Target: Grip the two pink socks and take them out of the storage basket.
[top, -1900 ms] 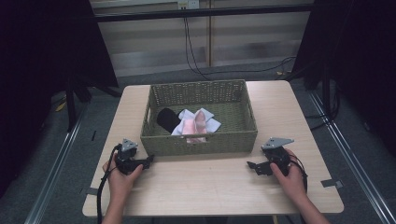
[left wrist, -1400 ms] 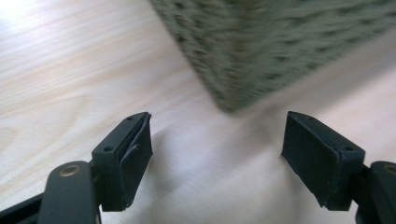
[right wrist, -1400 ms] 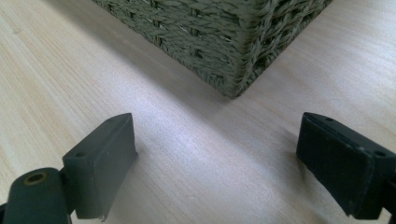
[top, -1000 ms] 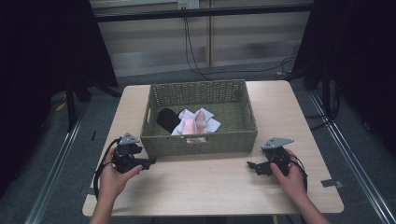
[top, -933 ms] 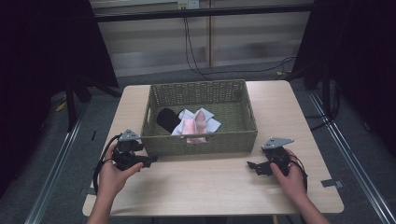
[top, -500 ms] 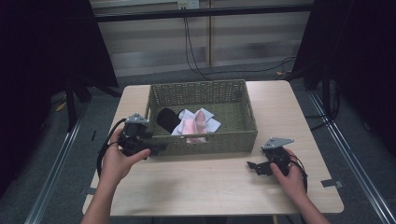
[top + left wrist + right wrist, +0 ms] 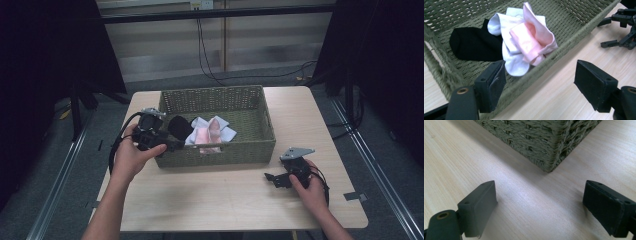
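We hold the left hand-held gripper (image 7: 167, 145) spread wide and empty at the basket's (image 7: 260, 107) near-left corner — the socks (image 7: 524, 42) lie just ahead and below inside, long axis running away from us. The right hand-held gripper (image 7: 272, 179), also spread, rests on the surface (image 7: 210, 200) well apart — ours is nearer.

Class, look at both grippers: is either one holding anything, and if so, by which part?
Nothing is held. The left gripper hangs open over the basket rim, short of the socks; the right gripper rests open on the table.
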Demonstrator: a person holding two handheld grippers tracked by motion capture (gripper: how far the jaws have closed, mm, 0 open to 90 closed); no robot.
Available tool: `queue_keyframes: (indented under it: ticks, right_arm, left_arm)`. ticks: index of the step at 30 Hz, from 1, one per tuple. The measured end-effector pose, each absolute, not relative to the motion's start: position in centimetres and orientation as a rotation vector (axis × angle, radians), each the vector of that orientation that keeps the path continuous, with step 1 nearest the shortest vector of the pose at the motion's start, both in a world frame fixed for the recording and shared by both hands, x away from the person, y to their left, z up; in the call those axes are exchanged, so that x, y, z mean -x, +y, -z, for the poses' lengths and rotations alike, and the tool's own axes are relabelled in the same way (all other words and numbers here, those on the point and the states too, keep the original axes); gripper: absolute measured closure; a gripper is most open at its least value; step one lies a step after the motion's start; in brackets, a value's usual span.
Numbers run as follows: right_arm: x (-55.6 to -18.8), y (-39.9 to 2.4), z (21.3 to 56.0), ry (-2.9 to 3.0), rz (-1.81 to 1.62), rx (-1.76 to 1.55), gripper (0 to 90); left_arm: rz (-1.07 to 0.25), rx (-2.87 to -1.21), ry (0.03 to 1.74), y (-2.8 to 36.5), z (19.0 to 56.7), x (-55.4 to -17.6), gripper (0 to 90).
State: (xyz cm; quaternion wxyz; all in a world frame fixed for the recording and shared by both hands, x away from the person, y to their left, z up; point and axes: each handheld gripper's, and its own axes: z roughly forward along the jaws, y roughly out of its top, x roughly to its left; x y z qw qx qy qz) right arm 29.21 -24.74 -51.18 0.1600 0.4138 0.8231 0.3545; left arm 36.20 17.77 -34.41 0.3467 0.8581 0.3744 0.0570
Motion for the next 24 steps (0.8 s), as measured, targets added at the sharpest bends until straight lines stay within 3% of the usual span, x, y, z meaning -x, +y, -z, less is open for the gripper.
queue_keyframes:
  ticks: [24]
  right_arm:
    - [-29.2, -24.7, 51.2, 2.352, -1.011, -1.184, 11.1]
  left_arm:
    - [-0.088, -2.233, 1.054, 14.0, 35.6, -41.7, 25.3]
